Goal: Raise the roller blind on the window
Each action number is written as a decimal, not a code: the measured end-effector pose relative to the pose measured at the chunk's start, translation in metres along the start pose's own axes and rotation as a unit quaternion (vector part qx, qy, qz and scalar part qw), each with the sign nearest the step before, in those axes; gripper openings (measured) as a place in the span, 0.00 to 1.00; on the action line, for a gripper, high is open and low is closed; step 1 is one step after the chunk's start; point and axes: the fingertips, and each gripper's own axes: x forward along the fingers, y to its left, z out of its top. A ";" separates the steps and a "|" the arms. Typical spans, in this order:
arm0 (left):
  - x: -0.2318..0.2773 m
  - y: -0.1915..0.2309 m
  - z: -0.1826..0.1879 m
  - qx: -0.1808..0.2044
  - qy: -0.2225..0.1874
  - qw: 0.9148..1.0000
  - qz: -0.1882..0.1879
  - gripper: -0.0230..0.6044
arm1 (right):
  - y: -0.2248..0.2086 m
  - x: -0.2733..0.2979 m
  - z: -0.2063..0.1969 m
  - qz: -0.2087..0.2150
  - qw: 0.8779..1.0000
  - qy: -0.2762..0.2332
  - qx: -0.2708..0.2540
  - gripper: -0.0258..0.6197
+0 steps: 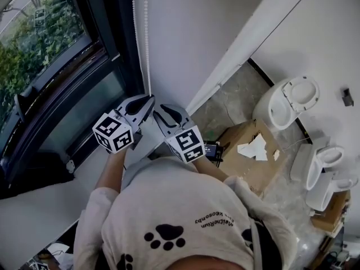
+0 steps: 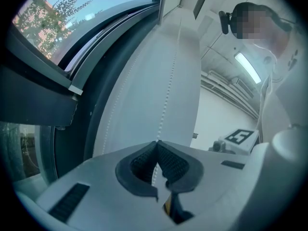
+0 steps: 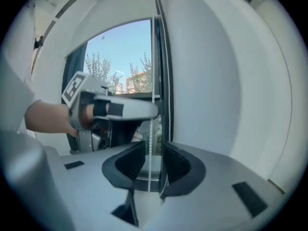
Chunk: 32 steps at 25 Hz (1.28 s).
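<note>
The blind's white bead chain [image 1: 147,44] hangs in two strands beside the dark window frame [image 1: 107,55]. My left gripper [image 1: 149,98] is shut on one strand of the bead chain [image 2: 168,95], which runs up from its closed pads [image 2: 163,160]. Just to its right, my right gripper [image 1: 159,109] is open. In the right gripper view the bead chain [image 3: 152,124] passes freely between the spread jaws of the right gripper [image 3: 153,153], touching neither pad. The left gripper [image 3: 118,109] shows there a little higher, clamped on the same strand. I cannot make out the blind's fabric.
A white windowsill [image 1: 39,204] runs under the glass at the left. A white wall [image 1: 191,32] stands directly ahead. On the floor at the right lie a cardboard box [image 1: 250,162] and white ceramic toilets [image 1: 289,100].
</note>
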 end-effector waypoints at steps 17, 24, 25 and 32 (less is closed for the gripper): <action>0.002 -0.006 -0.001 0.002 -0.011 1.000 -0.019 0.05 | 0.000 -0.033 0.199 0.012 0.990 -0.140 -0.014 0.17; -0.005 -0.012 -0.002 -0.002 -0.017 1.000 -0.023 0.05 | 0.005 -0.028 0.214 0.005 0.989 -0.147 -0.033 0.07; -0.007 -0.011 -0.002 -0.001 -0.019 1.000 -0.022 0.05 | 0.007 -0.028 0.214 0.008 0.988 -0.149 -0.031 0.06; -0.010 -0.004 -0.017 0.012 -0.014 1.000 -0.017 0.05 | 0.007 -0.019 0.197 0.006 0.990 -0.142 -0.026 0.06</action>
